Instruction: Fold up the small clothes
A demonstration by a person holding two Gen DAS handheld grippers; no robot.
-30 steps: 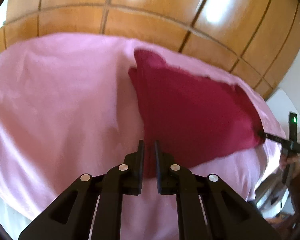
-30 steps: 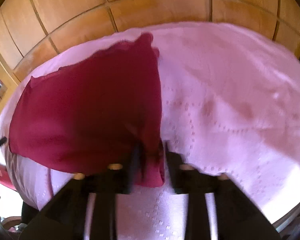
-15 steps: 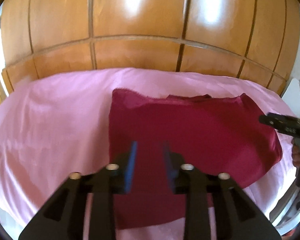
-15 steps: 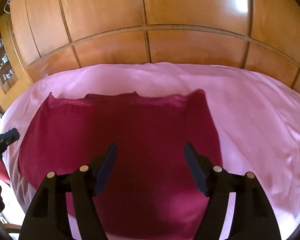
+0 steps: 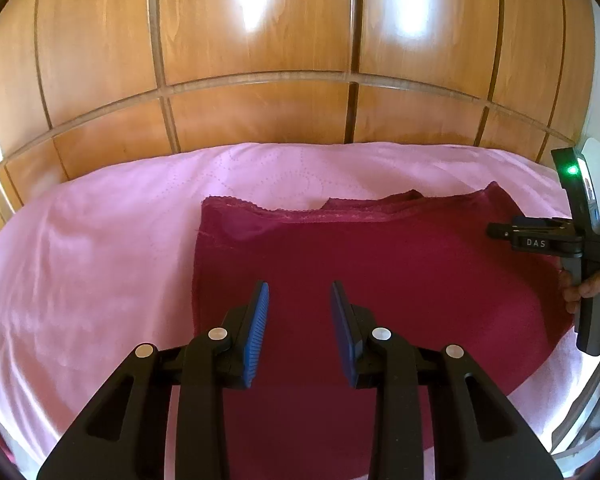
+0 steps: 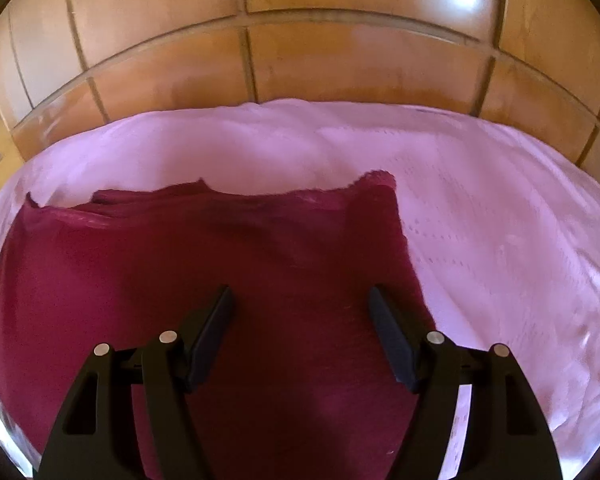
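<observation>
A dark red cloth with a lace-trimmed far edge lies spread flat on the pink bedspread; it also shows in the right wrist view. My left gripper is open and empty, hovering over the cloth's near left part. My right gripper is open wide and empty, over the cloth's near right part. The right gripper's body shows at the right edge of the left wrist view, held in a hand.
The pink bedspread covers the bed, with bare spread to the left and right of the cloth. Wooden wardrobe panels stand just behind the bed. The bed's near edge drops off at the lower right.
One second ago both grippers were shut on the cloth's corners. They have let go, opened and drawn back, and the cloth now lies flat.
</observation>
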